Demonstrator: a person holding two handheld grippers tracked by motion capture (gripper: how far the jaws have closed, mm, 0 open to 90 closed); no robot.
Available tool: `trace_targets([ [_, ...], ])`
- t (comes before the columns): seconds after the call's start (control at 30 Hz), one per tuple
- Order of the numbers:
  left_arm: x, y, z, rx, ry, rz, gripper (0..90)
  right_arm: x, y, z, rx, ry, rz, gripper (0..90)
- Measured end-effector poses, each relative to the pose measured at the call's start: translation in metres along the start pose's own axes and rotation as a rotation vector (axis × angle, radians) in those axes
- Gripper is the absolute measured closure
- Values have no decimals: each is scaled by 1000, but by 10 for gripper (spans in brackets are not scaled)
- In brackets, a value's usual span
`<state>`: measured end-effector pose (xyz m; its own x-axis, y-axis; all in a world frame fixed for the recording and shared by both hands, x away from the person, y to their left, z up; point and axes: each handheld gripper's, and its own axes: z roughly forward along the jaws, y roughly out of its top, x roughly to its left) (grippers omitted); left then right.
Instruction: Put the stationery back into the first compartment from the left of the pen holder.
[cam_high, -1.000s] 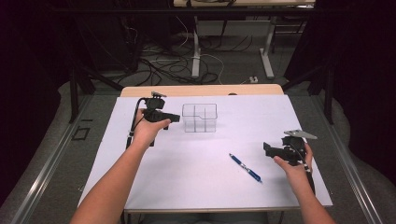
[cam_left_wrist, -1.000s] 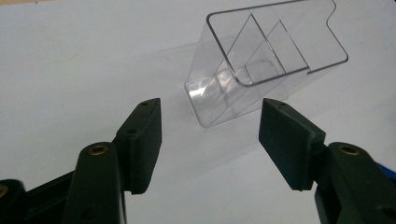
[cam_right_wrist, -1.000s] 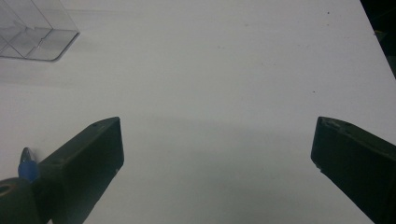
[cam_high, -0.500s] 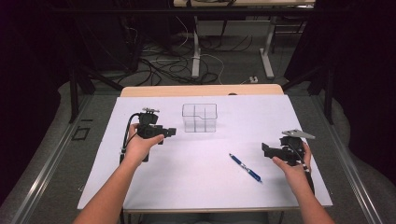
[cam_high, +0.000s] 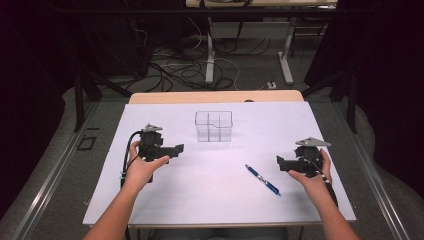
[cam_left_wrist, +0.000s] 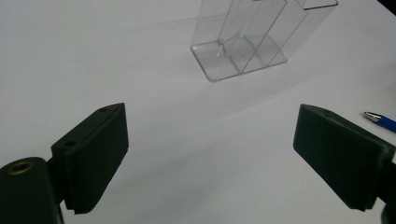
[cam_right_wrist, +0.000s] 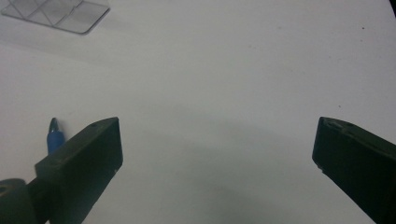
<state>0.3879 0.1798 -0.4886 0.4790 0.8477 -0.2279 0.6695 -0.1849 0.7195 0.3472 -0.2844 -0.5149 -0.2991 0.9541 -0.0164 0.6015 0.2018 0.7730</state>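
A clear plastic organizer (cam_high: 214, 126) with several compartments stands upright on the white table (cam_high: 200, 200), back centre; its base (cam_left_wrist: 240, 53) is empty. A blue pen (cam_high: 263, 179) lies flat right of centre, its tip (cam_left_wrist: 379, 120) at the right edge of the left gripper view and its end (cam_right_wrist: 54, 135) beside a jaw in the right gripper view. My left gripper (cam_high: 176, 149) is held at the left, open, pointing right, nothing between its jaws (cam_left_wrist: 212, 161). My right gripper (cam_high: 280, 163) is held at the right, open and empty (cam_right_wrist: 217, 161), pointing left toward the pen.
The white sheet covers most of a wooden table whose far edge (cam_high: 215, 96) shows behind the organizer. Beyond it are table legs (cam_high: 210, 50) and cables (cam_high: 170, 70) on a grey floor. A black cable (cam_high: 129, 155) trails from the left gripper.
My left gripper has drawn back from beside the organizer, toward the person and lower left. The right gripper, the pen and the organizer have stayed put.
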Motion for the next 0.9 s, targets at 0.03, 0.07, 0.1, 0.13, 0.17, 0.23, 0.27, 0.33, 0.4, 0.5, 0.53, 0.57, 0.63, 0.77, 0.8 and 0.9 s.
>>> trace_targets([
  [0.03,-1,-1,-1,-5,-1,0,95,4,1,-1,14,12,-23,15],
  [0.07,-1,-1,-2,-7,-7,8,95,5,2,-1,21,23,-46,25],
  [0.1,-2,-2,-2,-12,-4,9,95,7,2,-1,25,20,-64,40],
  [0.13,-4,-4,-4,-25,3,22,95,9,3,-2,29,26,-79,61],
  [0.17,-4,-4,-4,-25,3,22,95,9,3,-2,29,26,-79,61],
  [0.23,-6,-7,-6,-23,9,50,94,15,4,-3,33,39,-125,126],
  [0.27,-7,-8,-7,-21,16,69,90,17,5,-3,35,44,-140,154],
  [0.33,-9,-10,-9,-20,21,85,91,21,7,-4,38,46,-167,160],
  [0.4,-9,-12,-10,-28,24,82,96,23,7,-5,44,51,-176,182],
  [0.5,-6,-15,-14,-37,31,75,109,27,9,-4,64,71,-202,248],
  [0.53,-5,-16,-15,-42,32,70,113,28,10,-4,68,71,-208,257],
  [0.57,-4,-16,-16,-49,33,65,114,29,10,-3,79,79,-202,261],
  [0.63,-1,-17,-19,-58,33,48,113,30,12,0,116,92,-181,277],
  [0.77,5,-16,-24,-80,38,38,106,32,18,5,178,99,-178,277],
  [0.8,7,-15,-26,-76,41,44,106,32,18,5,178,99,-178,277],
  [0.9,10,-16,-26,-97,57,38,71,36,23,9,212,104,-186,278],
])
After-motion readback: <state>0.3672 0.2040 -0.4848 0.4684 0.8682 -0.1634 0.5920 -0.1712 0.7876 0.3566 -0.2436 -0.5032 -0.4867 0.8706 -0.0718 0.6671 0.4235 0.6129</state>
